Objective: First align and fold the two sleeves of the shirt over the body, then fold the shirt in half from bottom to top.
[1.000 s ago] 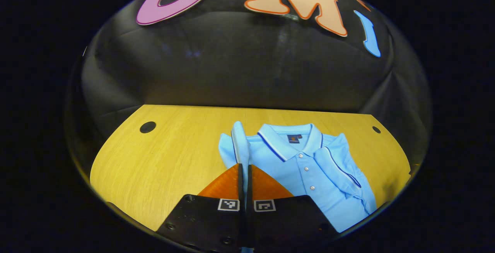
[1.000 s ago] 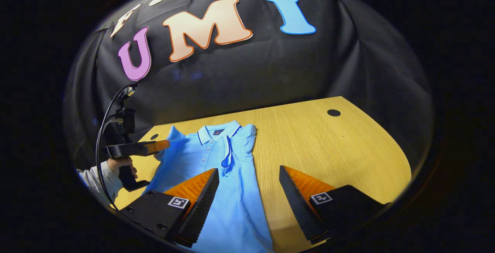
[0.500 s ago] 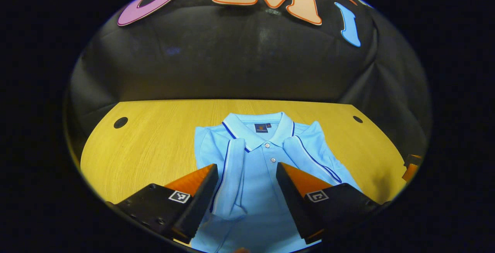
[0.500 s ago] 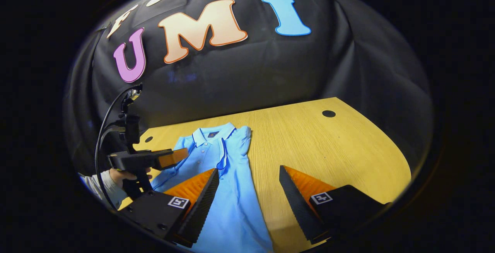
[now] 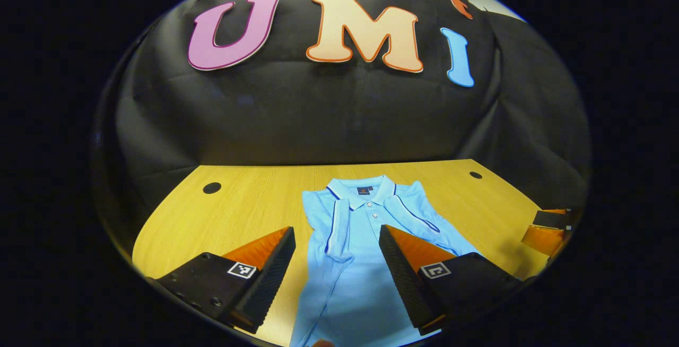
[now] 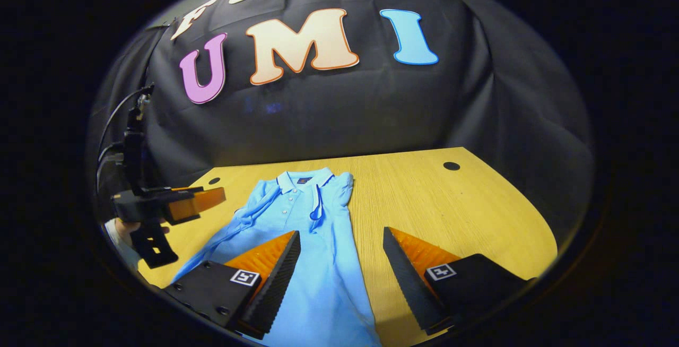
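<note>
Both grippers, left gripper (image 5: 335,262) and right gripper (image 6: 342,265), gape wide, holding nothing; one shirt (image 5: 360,241) lies lengthwise, collar toward the wall, two sleeves folded in

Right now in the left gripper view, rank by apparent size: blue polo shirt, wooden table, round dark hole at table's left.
1. Yellow wooden table
2. Light blue polo shirt, its hem cut off by the view's edge
3. Round dark table hole, by far smallest

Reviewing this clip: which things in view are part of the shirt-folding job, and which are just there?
Part of the job:
- shirt, flat on the table, both sleeves folded onto the body
- left gripper, open above the shirt
- right gripper, open over the shirt's edge

Just there:
- table
- round holes in the tabletop
- cable on the left gripper
</note>
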Tool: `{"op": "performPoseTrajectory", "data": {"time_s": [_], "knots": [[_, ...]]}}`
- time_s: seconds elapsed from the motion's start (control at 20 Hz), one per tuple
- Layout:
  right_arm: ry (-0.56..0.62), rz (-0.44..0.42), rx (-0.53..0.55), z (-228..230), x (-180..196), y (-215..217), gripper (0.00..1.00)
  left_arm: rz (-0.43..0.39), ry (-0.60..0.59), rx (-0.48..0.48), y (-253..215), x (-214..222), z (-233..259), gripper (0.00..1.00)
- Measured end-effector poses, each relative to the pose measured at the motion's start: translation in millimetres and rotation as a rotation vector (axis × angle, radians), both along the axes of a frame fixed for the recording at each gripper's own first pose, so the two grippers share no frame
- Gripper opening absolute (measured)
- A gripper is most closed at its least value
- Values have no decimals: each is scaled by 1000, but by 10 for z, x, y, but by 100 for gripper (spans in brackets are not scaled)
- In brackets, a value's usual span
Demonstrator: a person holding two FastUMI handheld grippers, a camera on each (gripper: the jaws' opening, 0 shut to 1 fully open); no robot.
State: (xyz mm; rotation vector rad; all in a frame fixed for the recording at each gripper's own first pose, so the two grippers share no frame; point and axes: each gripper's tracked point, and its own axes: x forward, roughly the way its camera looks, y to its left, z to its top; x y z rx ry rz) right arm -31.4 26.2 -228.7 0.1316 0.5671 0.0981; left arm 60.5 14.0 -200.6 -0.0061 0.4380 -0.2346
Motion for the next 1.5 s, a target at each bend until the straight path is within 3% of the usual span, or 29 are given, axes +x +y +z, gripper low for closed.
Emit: {"op": "performPoseTrajectory", "data": {"time_s": [0.25,0.3,0.35,0.7,0.8,0.85,0.9,1.15,1.2,1.3,1.35,1.5], "knots": [[18,16,-20,1,-521,-38,98,26,27,-12,206,-749,14,95],[25,15,-22,-11,-615,-48,94,28,42,-6,251,-896,-29,95],[31,16,-23,-31,-713,-57,98,28,57,3,286,-1049,-110,95],[104,42,-56,-298,-1441,-84,98,44,173,60,560,-2044,-589,96],[120,47,-71,-369,-1608,-108,98,52,193,63,592,-2221,-682,96],[132,49,-76,-413,-1694,-121,94,56,205,64,607,-2301,-741,96],[145,49,-82,-464,-1775,-131,98,61,212,65,623,-2373,-784,96],[190,20,-157,-705,-2038,-303,98,62,247,98,649,-2602,-1041,96],[206,15,-170,-769,-2091,-339,94,61,261,105,641,-2622,-1114,96],[249,8,-185,-890,-2185,-382,99,65,300,112,653,-2705,-1241,96],[268,7,-171,-899,-2222,-377,95,70,261,98,648,-2672,-1164,96],[287,-34,-118,-904,-2234,-378,98,66,277,81,640,-2678,-1227,98]]}}
